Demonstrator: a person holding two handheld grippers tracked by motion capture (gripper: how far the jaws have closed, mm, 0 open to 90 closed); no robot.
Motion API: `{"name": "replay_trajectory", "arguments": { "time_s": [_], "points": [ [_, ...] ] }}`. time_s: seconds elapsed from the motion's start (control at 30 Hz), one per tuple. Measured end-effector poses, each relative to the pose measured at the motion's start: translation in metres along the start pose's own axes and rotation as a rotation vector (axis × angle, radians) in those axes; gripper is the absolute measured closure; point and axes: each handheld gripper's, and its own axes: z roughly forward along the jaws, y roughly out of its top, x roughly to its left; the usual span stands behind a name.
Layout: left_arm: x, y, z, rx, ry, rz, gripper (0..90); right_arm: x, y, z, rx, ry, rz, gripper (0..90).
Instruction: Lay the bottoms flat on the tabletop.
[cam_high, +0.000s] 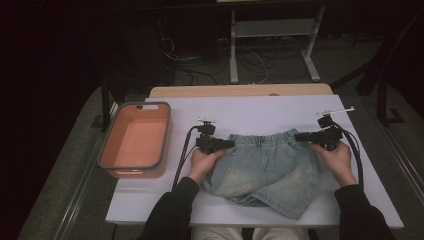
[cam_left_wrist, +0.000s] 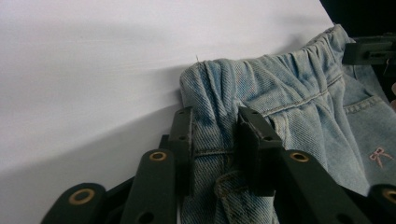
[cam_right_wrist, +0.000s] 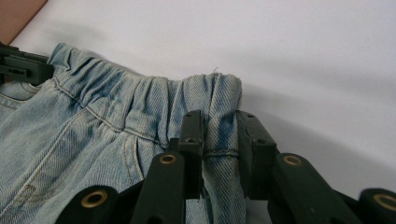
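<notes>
The denim shorts (cam_high: 265, 165) lie flat, waistband stretched crosswise between the left gripper (cam_high: 226, 144) and right gripper (cam_high: 301, 136), each pinching one waistband corner.

A white rectangular table top (cam_high: 260, 107) fills the middle of the high view, with a strip of light wooden board (cam_high: 240, 90) showing along its far edge. On the left part of the table sits an orange rectangular plastic tub with a grey rim (cam_high: 135, 139), its inside bare. Beyond the table, on the dim grey floor, stands a white metal frame (cam_high: 272, 42), and dark cables (cam_high: 200, 67) lie tangled beside it.
</notes>
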Motion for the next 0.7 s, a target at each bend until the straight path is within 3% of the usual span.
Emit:
{"name": "replay_trajectory", "arguments": {
  "time_s": [0.27,0.7],
  "points": [
    [-0.0002,-0.0010,-0.0007,-0.012,0.003,0.049,73.9,0.0006,-0.0020,0.0001,-0.005,0.000,0.001,72.8],
    [-0.0005,0.0029,-0.0036,-0.025,-0.004,0.081,75.2,0.0003,-0.0008,0.0000,-0.006,0.003,-0.010,72.9]
  ]
}}
